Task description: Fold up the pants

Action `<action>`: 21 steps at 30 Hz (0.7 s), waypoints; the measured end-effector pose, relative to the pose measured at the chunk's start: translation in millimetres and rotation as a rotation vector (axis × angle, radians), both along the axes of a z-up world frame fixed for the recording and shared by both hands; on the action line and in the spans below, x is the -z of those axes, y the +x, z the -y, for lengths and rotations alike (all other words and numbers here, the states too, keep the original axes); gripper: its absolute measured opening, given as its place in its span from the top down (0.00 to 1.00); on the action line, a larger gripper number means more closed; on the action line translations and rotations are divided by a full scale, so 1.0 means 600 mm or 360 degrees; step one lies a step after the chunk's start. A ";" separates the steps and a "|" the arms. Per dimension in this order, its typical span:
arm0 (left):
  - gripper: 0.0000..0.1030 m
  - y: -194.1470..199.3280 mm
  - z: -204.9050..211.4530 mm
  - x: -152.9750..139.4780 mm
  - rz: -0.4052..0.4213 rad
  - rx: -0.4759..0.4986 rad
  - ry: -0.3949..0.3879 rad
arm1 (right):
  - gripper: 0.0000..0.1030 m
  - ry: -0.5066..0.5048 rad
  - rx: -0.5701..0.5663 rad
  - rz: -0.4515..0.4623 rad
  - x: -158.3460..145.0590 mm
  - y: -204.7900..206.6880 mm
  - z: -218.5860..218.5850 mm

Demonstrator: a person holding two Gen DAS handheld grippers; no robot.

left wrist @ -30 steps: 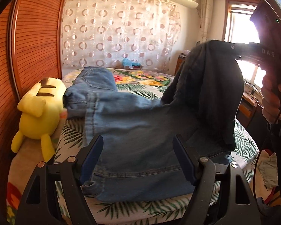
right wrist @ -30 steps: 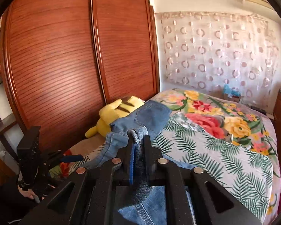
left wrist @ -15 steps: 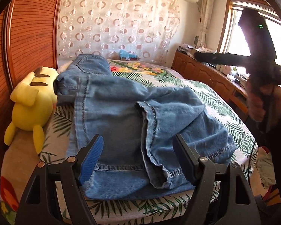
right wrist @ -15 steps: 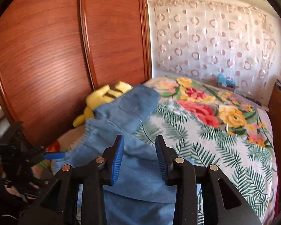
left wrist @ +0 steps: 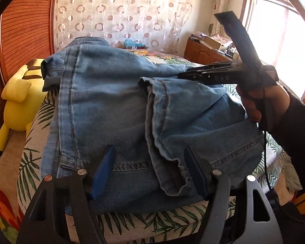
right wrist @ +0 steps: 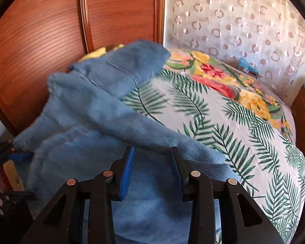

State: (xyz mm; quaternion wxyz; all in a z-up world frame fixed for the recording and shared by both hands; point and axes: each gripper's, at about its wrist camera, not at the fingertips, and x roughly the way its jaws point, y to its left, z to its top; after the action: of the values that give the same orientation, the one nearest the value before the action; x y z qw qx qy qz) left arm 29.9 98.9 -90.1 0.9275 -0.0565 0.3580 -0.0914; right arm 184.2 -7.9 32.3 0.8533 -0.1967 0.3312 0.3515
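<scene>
Change since a second ago: the right gripper has let go of the trouser leg it had lifted; that leg now lies across the pants, and the gripper has dropped low over the cloth.
Pants: blue denim, spread on the near part of the bed, one leg folded over the other at a slant, its hem bunched near the near edge.
Waist end: far from the left camera, beside the yellow plush toy and the wooden wardrobe doors.
Left gripper: fingers wide apart, holding nothing, hovering low over the near hem; whether the tips touch the cloth cannot be told.
Right gripper: fingers apart, empty, just above the denim; in the left view it reaches in from the right, over the folded leg.
Step in hand: judged to be squaring the legs before the fold across the length.
Doing it well: pinch the rumpled hem through both layers, draw it toward the outer seam until the legs lie edge on edge, and flatten the ridge along the top leg first.
Risk: gripping one layer only would drag the top leg off line.
</scene>
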 end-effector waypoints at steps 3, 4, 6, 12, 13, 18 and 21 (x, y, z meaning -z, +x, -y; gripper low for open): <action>0.31 -0.003 0.002 0.000 0.0003 -0.0002 0.0008 | 0.64 -0.0044 0.0018 0.0007 0.005 0.005 -0.008; 0.31 -0.004 0.003 0.000 0.0005 -0.0003 0.0010 | 0.64 -0.0048 0.0022 -0.0005 0.008 0.004 -0.010; 0.33 -0.007 0.006 -0.002 0.0012 -0.0001 0.0009 | 0.64 -0.0069 0.0011 -0.0035 0.014 0.002 -0.019; 0.55 -0.014 0.018 -0.005 0.0030 0.0050 -0.0018 | 0.75 -0.0082 -0.0048 -0.0060 0.012 -0.021 -0.031; 0.57 -0.014 0.020 -0.005 0.0030 0.0061 -0.0022 | 0.87 -0.0087 -0.0071 -0.0087 0.013 -0.024 -0.036; 0.63 -0.017 0.032 -0.006 0.0031 0.0093 -0.0023 | 0.99 -0.0135 -0.0085 -0.0063 0.020 -0.043 -0.052; 0.69 -0.019 0.032 -0.008 0.0048 0.0114 -0.0023 | 1.00 -0.0094 -0.0073 -0.0032 0.013 -0.068 -0.042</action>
State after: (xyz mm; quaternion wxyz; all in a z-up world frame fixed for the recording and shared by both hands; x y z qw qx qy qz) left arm 18.5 79.5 -85.4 0.9285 -0.0490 0.3450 -0.1280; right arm 143.6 17.1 24.4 0.8355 -0.2257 0.3453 0.3629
